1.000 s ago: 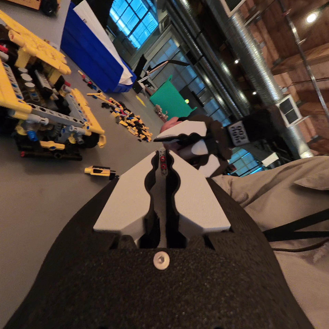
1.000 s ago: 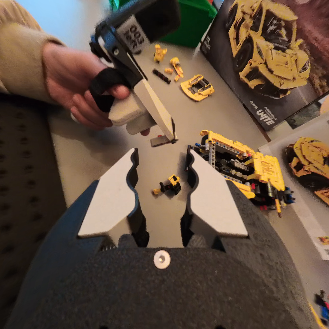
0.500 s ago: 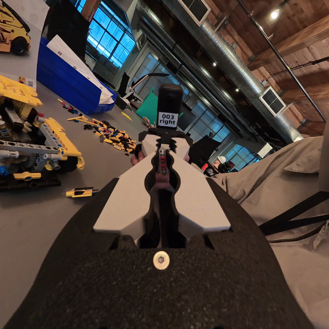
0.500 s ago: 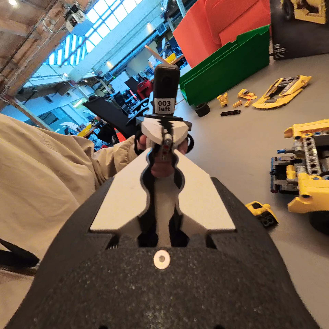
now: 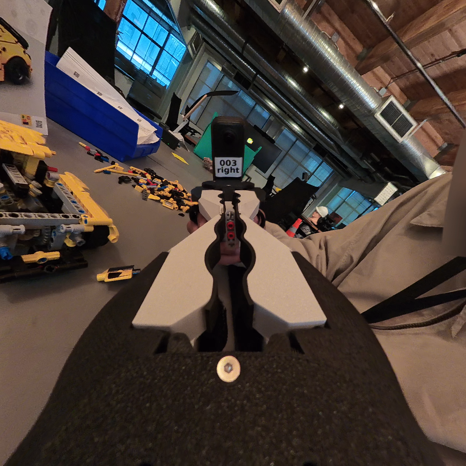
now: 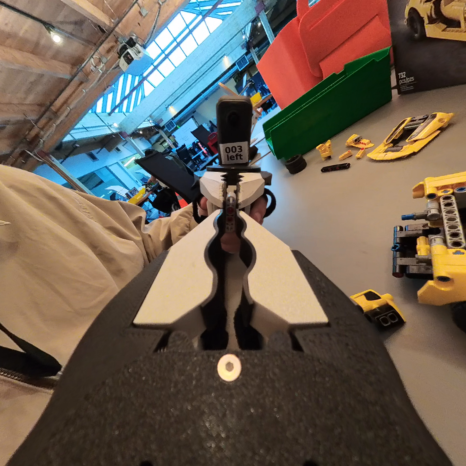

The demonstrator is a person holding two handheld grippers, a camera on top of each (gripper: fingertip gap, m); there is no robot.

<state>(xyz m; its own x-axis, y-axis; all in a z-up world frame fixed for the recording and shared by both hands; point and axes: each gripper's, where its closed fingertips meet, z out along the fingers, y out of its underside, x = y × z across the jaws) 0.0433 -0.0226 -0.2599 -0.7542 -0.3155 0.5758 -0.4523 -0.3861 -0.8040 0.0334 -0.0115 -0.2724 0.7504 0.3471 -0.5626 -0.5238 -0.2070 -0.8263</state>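
Observation:
My left gripper [image 5: 230, 227] is shut on a small grey beam with two red pins [image 5: 230, 230] and holds it up above the grey table [image 5: 50, 327]. My right gripper [image 6: 229, 216] faces it tip to tip and is shut on the other end of the same beam [image 6: 230, 214]. Each gripper shows head-on in the other's view: the right one in the left wrist view [image 5: 228, 204], the left one in the right wrist view [image 6: 233, 191]. A hand holds each gripper. A beige sleeve runs alongside in both views.
A half-built yellow toy car [image 5: 37, 214] [image 6: 443, 239] stands on the table. A small yellow-and-black piece [image 5: 116, 273] [image 6: 378, 310] lies near it. Beyond lie a pile of loose pieces [image 5: 161, 186], a blue bin [image 5: 95, 116], a green bin [image 6: 327, 113], a yellow body shell [image 6: 408, 136] and a black tyre [image 6: 295, 164]. Left and right tips are no more than a few centimetres apart.
The right gripper swung up from over the table to face the left one, shut, and closed on the beam's free end. Both have since moved slightly closer together.

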